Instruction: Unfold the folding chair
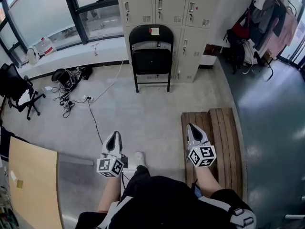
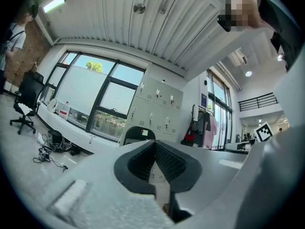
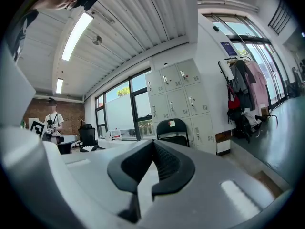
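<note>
Black folding chair [image 1: 151, 56], one, stands against pale lockers [image 1: 167, 6]. Your two grippers, left gripper [image 1: 114, 137] and right gripper [image 1: 193, 129], have jaws clenched, empty.

You hold your left gripper [image 1: 114, 137] and right gripper [image 1: 193, 129] out in front of you, side by side and well apart, both pointing forward and roughly level. Each pair of jaws is closed tight, pad against pad, with nothing between them. Your left forearm [image 1: 108, 194] and right forearm [image 1: 206, 179] reach straight ahead from your body, each gripper's marker cube just past the wrist.
</note>
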Demonstrator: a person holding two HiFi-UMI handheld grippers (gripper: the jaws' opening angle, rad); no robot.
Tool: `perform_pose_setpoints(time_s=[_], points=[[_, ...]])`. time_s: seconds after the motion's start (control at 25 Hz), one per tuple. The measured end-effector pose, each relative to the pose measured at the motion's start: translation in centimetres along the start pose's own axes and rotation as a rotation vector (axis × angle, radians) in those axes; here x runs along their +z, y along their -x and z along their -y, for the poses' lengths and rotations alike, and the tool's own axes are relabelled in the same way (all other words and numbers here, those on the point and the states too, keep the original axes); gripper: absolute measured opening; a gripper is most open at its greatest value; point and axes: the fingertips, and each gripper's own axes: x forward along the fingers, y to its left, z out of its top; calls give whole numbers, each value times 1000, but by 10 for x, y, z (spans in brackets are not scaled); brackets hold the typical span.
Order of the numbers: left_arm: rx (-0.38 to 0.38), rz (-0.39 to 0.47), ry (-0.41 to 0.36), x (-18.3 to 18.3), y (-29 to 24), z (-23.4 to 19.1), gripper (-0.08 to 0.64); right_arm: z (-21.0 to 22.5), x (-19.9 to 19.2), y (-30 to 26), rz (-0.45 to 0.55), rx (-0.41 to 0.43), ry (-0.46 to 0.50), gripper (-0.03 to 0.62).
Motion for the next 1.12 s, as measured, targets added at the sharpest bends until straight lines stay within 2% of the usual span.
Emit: perform_pose_setpoints(time_s=[0.12,0.32,0.56,0.72,0.96,1.12], points=[[-3,17,-7,6,-26,-19,0,-1,11,-25,20,-14,12,5],[-71,31,-20,27,-81,-42,0,-9,42,-77,68,-35,32,5],[-186,1,-28,29,-126,-67,2,-35,44,-139,22,22,-8,5],[-180,-14,-9,25,-142,-97,2,-50,43,-172,9,34,27,6],[-166,-14,12,29,-160,-142,2,-62,39,-215,-10,14,30,5],[-134,-24,17,21,-167,-168,1,-78,32,-238,-24,42,35,5]])
